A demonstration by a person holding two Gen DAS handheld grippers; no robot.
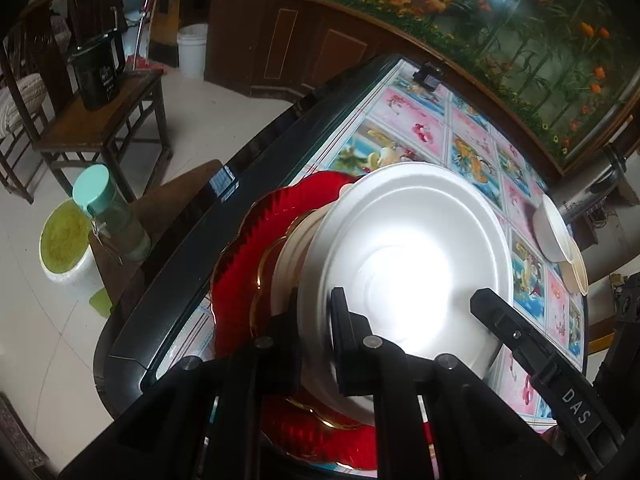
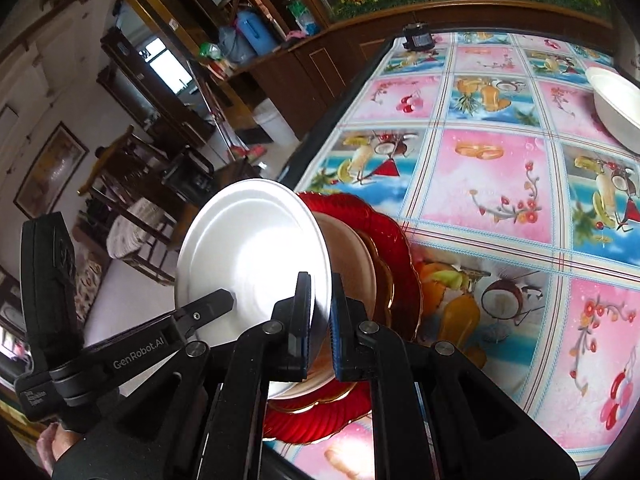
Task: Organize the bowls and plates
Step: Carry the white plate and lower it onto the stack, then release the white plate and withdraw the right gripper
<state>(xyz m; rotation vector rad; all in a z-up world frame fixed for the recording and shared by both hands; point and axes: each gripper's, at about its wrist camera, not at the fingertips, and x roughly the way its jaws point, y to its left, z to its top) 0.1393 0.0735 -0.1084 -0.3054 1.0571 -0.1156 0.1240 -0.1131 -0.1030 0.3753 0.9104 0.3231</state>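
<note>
A white plate (image 1: 416,248) (image 2: 252,240) stands tilted on edge above a stack near the table's left edge. My left gripper (image 1: 316,316) is shut on its near rim. My right gripper (image 2: 322,312) is shut on the rim a little way along, and its finger (image 1: 492,308) shows in the left wrist view. Under the white plate sits a cream dish (image 1: 292,256) (image 2: 352,256) on an amber gold-rimmed plate (image 2: 386,280). Both rest on a red scalloped plate (image 1: 240,264) (image 2: 396,236). A white bowl (image 1: 554,232) (image 2: 618,108) stands apart at the table's right side.
The table (image 2: 500,184) wears a fruit-patterned cloth, and a small black object (image 2: 416,38) sits at its far edge. Left of the table's black rim (image 1: 224,216) stand a mint-lidded bottle (image 1: 108,212), a white bucket (image 1: 66,240) and a wooden chair bearing a black kettle (image 1: 98,76).
</note>
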